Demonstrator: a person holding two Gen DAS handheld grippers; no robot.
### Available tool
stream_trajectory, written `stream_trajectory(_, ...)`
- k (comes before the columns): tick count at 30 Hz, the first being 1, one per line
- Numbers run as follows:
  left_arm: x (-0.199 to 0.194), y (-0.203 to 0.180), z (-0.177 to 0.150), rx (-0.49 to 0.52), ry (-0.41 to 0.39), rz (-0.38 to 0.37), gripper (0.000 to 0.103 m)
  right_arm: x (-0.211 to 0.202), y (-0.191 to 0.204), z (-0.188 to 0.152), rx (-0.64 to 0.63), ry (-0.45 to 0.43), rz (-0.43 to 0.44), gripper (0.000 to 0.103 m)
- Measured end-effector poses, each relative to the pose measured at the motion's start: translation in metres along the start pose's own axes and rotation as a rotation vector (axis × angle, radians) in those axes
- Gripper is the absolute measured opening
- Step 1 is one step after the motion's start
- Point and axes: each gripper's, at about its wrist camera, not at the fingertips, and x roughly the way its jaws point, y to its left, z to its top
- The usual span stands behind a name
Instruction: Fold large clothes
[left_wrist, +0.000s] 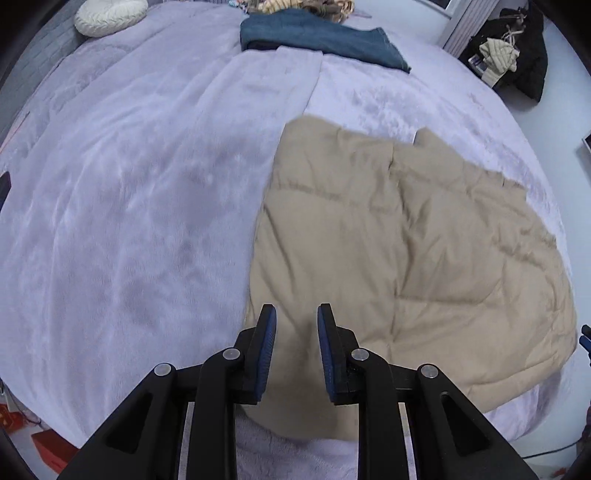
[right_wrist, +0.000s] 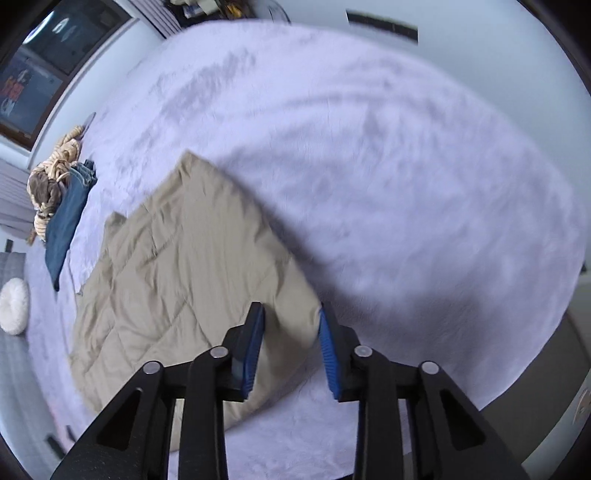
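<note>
Both tongs, left (left_wrist: 296, 314) and right (right_wrist: 291, 312), hang spread and empty above a tan quilted padded garment (left_wrist: 406, 236) on a lavender plush bed (left_wrist: 129, 203). Its near hem hides behind the black arms; the right view is blurred.

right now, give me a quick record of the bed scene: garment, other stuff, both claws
surface: bed with lilac blanket
garment: tan quilted garment, spread flat, partly folded
other clothes: folded jeans at the far edge, striped pile beside them
cushion: white round cushion, far corner
left claw: open, above the garment's near edge, nothing held
right claw: open, over the garment's corner, nothing gripped; view blurred
</note>
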Motion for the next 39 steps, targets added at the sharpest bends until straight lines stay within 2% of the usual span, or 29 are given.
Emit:
stream_trajectory(3, 0.012, -0.009, 0.027, 0.030, -0.016, -0.009, 0.024, 0.007, 0.019, 0.006, -0.101, 0.027, 0.033, 0.030)
stream_trajectory(5, 0.035, -0.011, 0.035, 0.030, 0.029, 0.012, 0.024, 0.031, 0.032, 0.005, -0.147, 0.093, 0.022, 0.030)
stream_trajectory(8, 0.069, -0.006, 0.031, -0.017, 0.100, 0.039, 0.024, 0.062, 0.034, 0.000, -0.158, 0.135, -0.040, 0.029)
stream_trajectory(9, 0.074, -0.007, 0.027, -0.024, 0.104, 0.041, 0.024, 0.071, 0.032, -0.001, -0.159, 0.148, -0.058, 0.027)
stream_trajectory(14, 0.085, -0.003, 0.024, 0.006, 0.118, 0.063, 0.026, 0.096, 0.023, 0.008, -0.190, 0.147, -0.147, 0.026)
stream_trajectory(17, 0.079, 0.005, 0.029, -0.024, 0.127, 0.082, 0.026, 0.098, 0.017, 0.018, -0.144, 0.179, -0.137, 0.026)
stream_trajectory(18, 0.075, 0.008, 0.029, -0.035, 0.124, 0.090, 0.026, 0.094, 0.018, 0.020, -0.146, 0.177, -0.132, 0.029)
stream_trajectory(24, 0.034, 0.005, 0.021, -0.057, 0.092, 0.104, 0.026, 0.061, 0.026, 0.013, -0.161, 0.157, -0.083, 0.031)
stream_trajectory(28, 0.003, -0.009, 0.009, -0.040, 0.061, 0.112, 0.026, 0.040, 0.035, 0.004, -0.174, 0.159, -0.003, 0.047)
stream_trajectory(29, -0.002, -0.014, 0.007, -0.036, 0.057, 0.106, 0.027, 0.036, 0.039, 0.001, -0.186, 0.163, 0.017, 0.048)
stream_trajectory(30, -0.006, -0.019, 0.006, -0.035, 0.056, 0.096, 0.032, 0.032, 0.040, -0.002, -0.196, 0.167, 0.033, 0.050)
stream_trajectory(31, -0.010, -0.021, 0.003, -0.035, 0.054, 0.090, 0.065, 0.030, 0.044, -0.005, -0.207, 0.176, 0.052, 0.053)
stream_trajectory(32, -0.016, -0.025, 0.000, -0.037, 0.039, 0.096, 0.103, 0.027, 0.048, -0.008, -0.215, 0.185, 0.069, 0.054)
stream_trajectory(34, -0.031, -0.034, -0.007, -0.024, -0.017, 0.125, 0.103, 0.024, 0.057, -0.015, -0.233, 0.198, 0.101, 0.057)
stream_trajectory(39, -0.043, -0.053, -0.021, -0.028, -0.012, 0.087, 0.103, 0.015, 0.069, -0.029, -0.287, 0.218, 0.147, 0.067)
